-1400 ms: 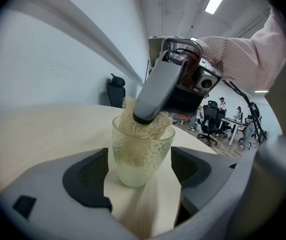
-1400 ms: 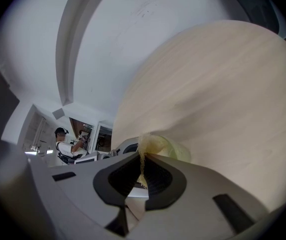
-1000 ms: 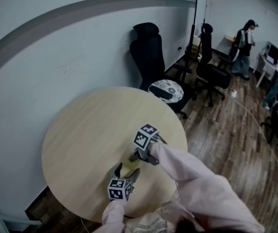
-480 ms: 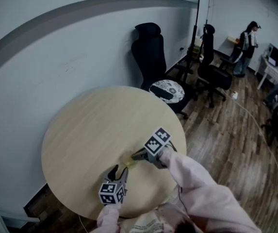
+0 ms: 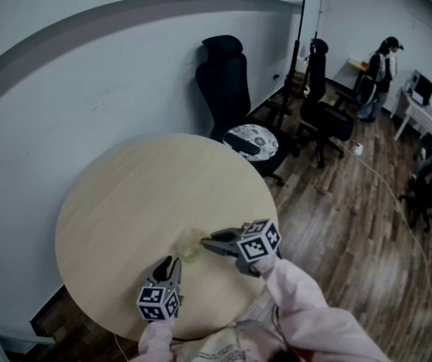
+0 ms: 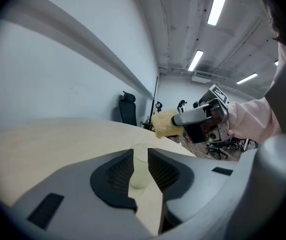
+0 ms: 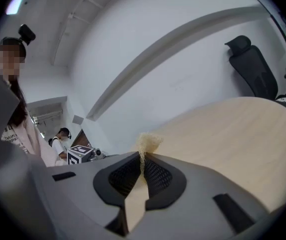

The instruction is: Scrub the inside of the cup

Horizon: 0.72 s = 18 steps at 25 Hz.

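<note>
Left gripper view: small translucent plastic cup (image 6: 140, 173) is clamped in left gripper (image 6: 141, 153), jaws just closed on it; yellow foam sponge (image 6: 163, 124), squeezed in right gripper (image 7: 142, 156), is readied just beyond.

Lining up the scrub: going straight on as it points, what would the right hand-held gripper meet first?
Likely the table, not the cup: past its sponge it faces table, then wall. The cup seems off-line in the left hand-held gripper.

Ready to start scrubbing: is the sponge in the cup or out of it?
Out. The left gripper view shows the sponge, pinched in the right gripper, up and to the right of the cup, clear of its rim.
</note>
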{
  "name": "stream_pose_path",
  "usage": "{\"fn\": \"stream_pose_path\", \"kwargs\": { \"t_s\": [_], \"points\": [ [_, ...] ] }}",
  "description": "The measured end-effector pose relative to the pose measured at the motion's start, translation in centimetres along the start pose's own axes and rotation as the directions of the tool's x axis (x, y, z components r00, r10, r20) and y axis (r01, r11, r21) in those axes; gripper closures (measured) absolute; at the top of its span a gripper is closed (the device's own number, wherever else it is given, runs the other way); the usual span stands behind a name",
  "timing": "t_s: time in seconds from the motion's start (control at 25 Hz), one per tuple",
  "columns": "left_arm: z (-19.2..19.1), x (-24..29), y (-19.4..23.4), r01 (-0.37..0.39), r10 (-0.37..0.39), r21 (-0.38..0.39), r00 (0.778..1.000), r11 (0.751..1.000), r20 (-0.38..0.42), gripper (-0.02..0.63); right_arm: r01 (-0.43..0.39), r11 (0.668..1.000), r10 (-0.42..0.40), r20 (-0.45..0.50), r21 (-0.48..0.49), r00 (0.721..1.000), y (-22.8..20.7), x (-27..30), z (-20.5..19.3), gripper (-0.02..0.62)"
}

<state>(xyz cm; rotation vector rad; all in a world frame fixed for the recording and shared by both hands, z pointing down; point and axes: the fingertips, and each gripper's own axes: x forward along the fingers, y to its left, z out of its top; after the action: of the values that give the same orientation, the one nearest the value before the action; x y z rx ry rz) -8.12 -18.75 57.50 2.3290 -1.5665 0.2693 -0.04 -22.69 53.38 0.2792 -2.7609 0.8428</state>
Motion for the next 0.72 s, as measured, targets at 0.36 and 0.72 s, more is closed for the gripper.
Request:
{"fn": "stream_pose_path", "kwargs": {
  "t_s": [0.36,0.72],
  "points": [
    [1.9,-0.2,-1.7,0.01,-0.011,0.034,1.0,0.999,0.022,0.579,0.068,0.989,-0.039,0.215,-0.129,0.976,0.4,-3.9,0.0,0.566],
    [3.2,-1.0,-2.5,-0.003,0.001,0.038,0.999,0.999,0.048,0.597,0.114,0.981,-0.063,0.3,-0.157,0.952,0.3,-6.7,0.3,0.568]
  ]
}}
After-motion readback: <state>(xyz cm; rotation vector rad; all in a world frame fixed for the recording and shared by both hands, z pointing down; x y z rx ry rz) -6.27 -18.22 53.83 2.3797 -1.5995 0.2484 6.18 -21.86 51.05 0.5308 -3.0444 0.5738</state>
